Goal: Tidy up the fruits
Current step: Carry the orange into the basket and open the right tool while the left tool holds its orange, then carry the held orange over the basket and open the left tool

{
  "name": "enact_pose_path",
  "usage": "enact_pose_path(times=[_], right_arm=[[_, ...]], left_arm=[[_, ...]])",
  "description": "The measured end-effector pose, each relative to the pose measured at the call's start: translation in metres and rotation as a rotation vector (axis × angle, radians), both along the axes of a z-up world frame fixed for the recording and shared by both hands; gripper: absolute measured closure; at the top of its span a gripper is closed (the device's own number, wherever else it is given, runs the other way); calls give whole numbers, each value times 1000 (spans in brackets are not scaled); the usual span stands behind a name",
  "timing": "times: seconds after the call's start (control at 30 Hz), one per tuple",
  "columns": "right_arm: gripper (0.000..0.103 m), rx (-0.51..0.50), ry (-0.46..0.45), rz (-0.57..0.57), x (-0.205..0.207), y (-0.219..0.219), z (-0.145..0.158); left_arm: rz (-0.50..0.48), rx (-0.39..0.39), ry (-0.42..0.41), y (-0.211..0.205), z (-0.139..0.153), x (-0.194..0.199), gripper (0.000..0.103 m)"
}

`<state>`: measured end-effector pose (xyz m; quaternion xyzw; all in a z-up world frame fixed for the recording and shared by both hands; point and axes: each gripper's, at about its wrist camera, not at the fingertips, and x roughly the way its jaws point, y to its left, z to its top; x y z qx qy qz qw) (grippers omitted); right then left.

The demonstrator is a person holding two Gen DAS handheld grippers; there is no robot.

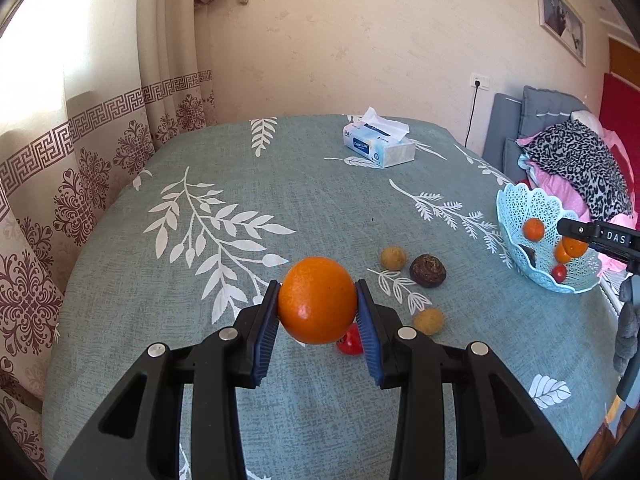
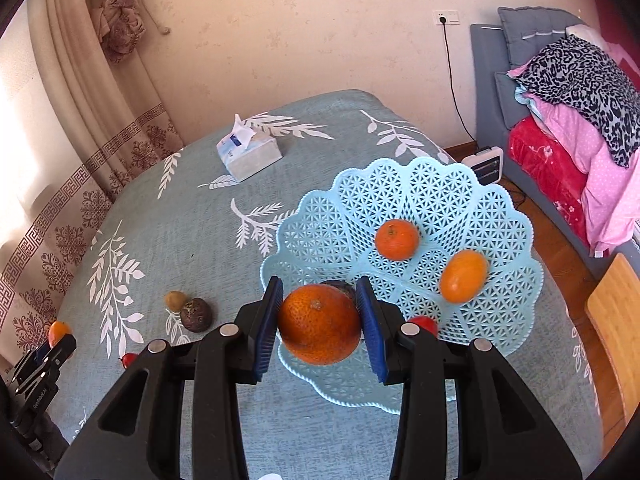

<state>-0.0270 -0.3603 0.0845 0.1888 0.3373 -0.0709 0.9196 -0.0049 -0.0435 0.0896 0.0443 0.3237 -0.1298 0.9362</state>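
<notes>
- The right tongs pinched a round, dimpled orange between blue ribbed pads, low in the centre of the right wrist view, over the near rim of the pale blue scalloped plastic lattice basket.
- To release well, I judge the orange should be carried further over the basket's hollow, lowered near the lattice and let go onto a bare patch, clear of the small tangerine, the oval orange fruit and the dark fruit behind the pads.
- The left tongs gripped a second smooth orange in the lower centre of the left wrist view, above the leaf-printed grey-green counter.
- It had best wait clear of the right tongs before heading for the basket at the right edge.
- Loose on the counter: two small yellowish fruits, a dark brown wrinkled fruit and a red cherry tomato.
</notes>
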Motion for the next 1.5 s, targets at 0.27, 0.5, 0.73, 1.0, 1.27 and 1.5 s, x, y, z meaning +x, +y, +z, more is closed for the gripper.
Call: enact_pose_path(times=[0.27, 0.5, 0.73, 1.0, 1.27, 1.5], right_arm=[[42, 30, -23, -83, -11, -26, 3], [41, 44, -74, -126, -24, -43, 16], [36, 74, -128, -178, -40, -64, 31], [31, 76, -172, -225, -54, -82, 42], [31, 111, -188, -252, -61, -99, 44], [31, 124, -192, -258, -61, -104, 44]], left_arm=[[-37, 5, 16, -15, -2, -5, 66], [-103, 17, 6, -43, 8, -10, 66], [-220, 28, 5, -96, 16, -14, 66], [-377, 13, 68, -168, 8, -7, 66], [-456, -9, 134, -224, -7, 7, 66], [-498, -9, 171, -253, -17, 9, 65]])
